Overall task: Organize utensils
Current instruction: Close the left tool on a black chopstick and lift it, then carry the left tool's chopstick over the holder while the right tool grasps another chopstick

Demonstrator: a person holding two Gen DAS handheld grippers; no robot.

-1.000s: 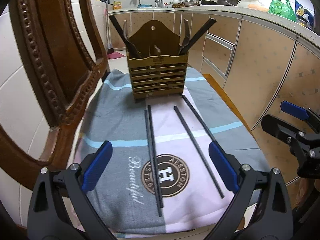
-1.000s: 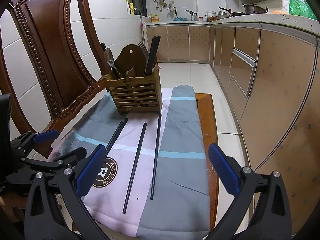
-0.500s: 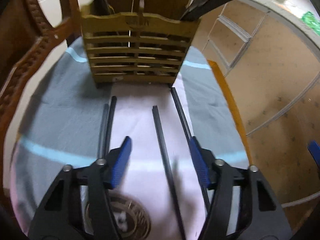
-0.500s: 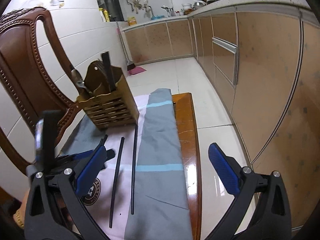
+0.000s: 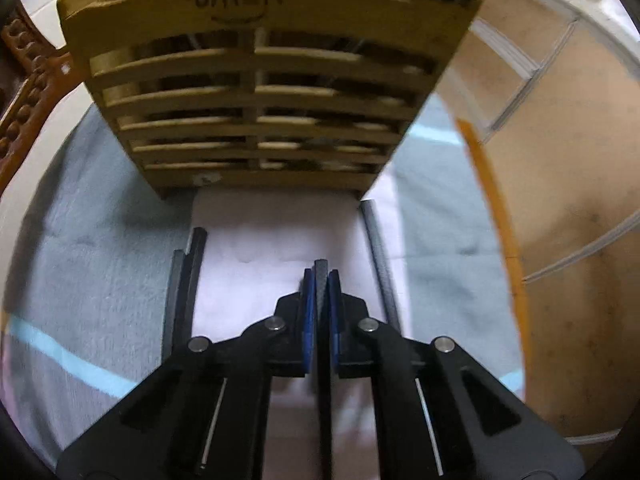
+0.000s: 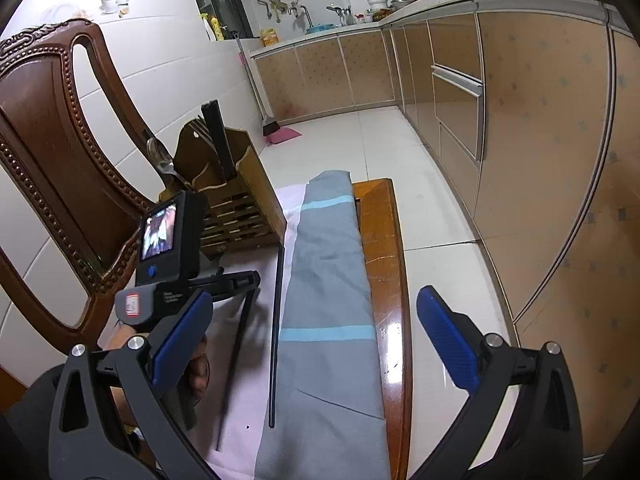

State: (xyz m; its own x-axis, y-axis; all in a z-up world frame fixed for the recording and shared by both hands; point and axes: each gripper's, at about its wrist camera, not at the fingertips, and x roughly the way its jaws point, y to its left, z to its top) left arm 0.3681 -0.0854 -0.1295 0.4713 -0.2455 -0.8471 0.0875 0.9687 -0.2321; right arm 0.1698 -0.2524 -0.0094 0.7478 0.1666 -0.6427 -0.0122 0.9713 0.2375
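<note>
The left gripper (image 5: 321,280) is clamped on a black chopstick (image 5: 321,280), blue pads pressed tight on both sides, right near its far end on the pink-and-grey cloth (image 5: 80,272). Just beyond sits the wooden utensil holder (image 5: 256,92). A pair of chopsticks (image 5: 188,264) is seen to the left, a single one (image 5: 380,264) to the right. The right gripper (image 6: 312,340) is held wide apart with nothing in it, over the chair's right edge.

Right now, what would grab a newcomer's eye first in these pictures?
The left gripper, pads shut on a black chopstick lying on the pink cloth, fills the foreground. Just beyond stands the slatted wooden utensil holder. The right gripper hangs open over the stool's edge.
</note>
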